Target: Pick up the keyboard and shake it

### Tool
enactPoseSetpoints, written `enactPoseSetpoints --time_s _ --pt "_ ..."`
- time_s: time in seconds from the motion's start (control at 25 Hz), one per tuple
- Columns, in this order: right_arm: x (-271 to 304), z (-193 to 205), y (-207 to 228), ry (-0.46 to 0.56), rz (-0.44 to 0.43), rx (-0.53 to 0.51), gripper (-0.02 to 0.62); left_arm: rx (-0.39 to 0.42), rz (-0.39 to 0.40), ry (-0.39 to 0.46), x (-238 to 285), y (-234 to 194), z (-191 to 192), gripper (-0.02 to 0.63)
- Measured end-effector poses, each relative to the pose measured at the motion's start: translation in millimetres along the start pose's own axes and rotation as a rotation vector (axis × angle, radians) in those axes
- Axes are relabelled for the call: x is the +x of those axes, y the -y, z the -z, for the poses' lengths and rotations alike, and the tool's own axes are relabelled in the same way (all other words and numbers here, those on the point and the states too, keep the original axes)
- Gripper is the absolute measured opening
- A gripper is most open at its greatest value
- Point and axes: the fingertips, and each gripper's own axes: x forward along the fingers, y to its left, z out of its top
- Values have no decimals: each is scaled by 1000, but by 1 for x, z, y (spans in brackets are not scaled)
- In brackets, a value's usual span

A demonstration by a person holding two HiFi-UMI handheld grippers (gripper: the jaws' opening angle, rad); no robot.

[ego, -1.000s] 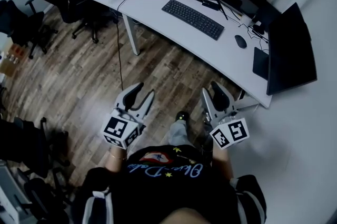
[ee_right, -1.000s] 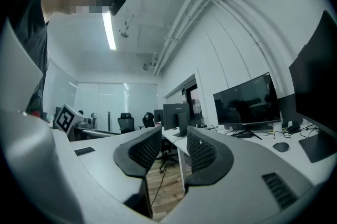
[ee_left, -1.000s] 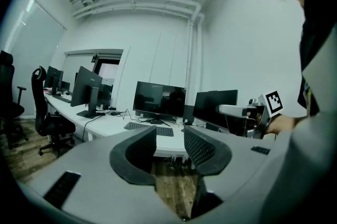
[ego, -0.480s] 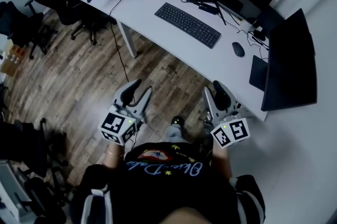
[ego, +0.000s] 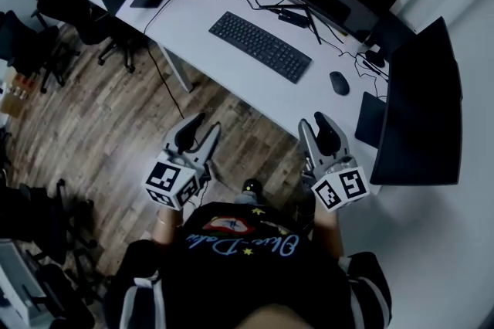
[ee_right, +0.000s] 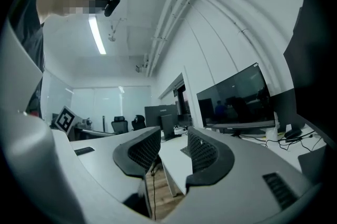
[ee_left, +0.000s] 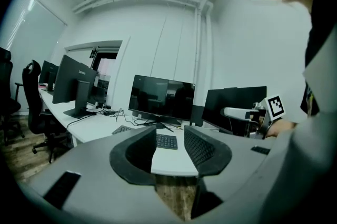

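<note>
Left claw (ego: 207, 124) and right claw (ego: 312, 120) both stand released and empty, well apart from the black keyboard (ego: 260, 46) lying flat on the white worktop (ego: 189, 22), which is judged light, rigid, slim and best gripped at its short ends.

**Desk:** Where do the two grippers sit?

**Photographer:** Out in front of the person's waist, side by side and well apart. The left gripper (ego: 204, 127) and the right gripper (ego: 312, 123) both point forward, roughly level.

**Desk:** And the jaws?

**Photographer:** Parted on both, each pair empty. The left marker cube (ego: 171, 183) and the right marker cube (ego: 342, 187) ride at the rear, close to the body. The hands gripping underneath are mostly hidden.
</note>
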Motion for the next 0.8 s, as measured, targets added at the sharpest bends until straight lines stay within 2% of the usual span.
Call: enactPoseSetpoints --time_s 0.44,0.8 --pt "16 21 58 -34 37 55 127 -6 -22 -28 51 -10 3 140" --pt "49 38 107 -65 135 76 127 -29 -34 -32 100 -71 6 141"
